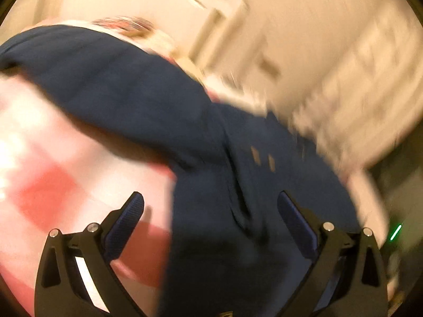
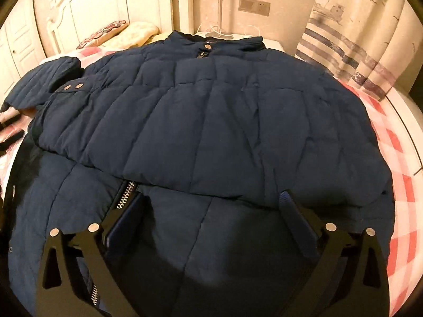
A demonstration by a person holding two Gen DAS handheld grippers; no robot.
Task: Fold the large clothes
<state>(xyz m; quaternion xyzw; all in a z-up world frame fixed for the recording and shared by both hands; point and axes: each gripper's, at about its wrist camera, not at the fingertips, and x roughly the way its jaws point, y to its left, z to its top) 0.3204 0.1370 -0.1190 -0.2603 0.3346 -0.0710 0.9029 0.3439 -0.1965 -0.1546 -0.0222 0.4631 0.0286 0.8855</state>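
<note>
A navy quilted jacket [image 2: 211, 121] lies spread on the bed, collar and snap at the far end. One side is folded across its front, and a zipper [image 2: 127, 192] shows below the fold's edge. A sleeve with two snaps [image 2: 71, 87] lies at the left. My right gripper [image 2: 212, 198] hovers open over the jacket's near part, with nothing pinched. The left wrist view is blurred. In it my left gripper [image 1: 210, 200] stands wide open over the edge of the jacket [image 1: 224, 185] and the sheet, and its pads press on nothing.
A red-and-white checked sheet [image 2: 396, 163] covers the bed [image 1: 53, 185]. A white headboard [image 2: 79, 8] and pillows [image 2: 111, 31] stand at the far left. Behind the collar is a white bedside table with cables [image 2: 224, 33], and a striped curtain [image 2: 357, 39] hangs at the right.
</note>
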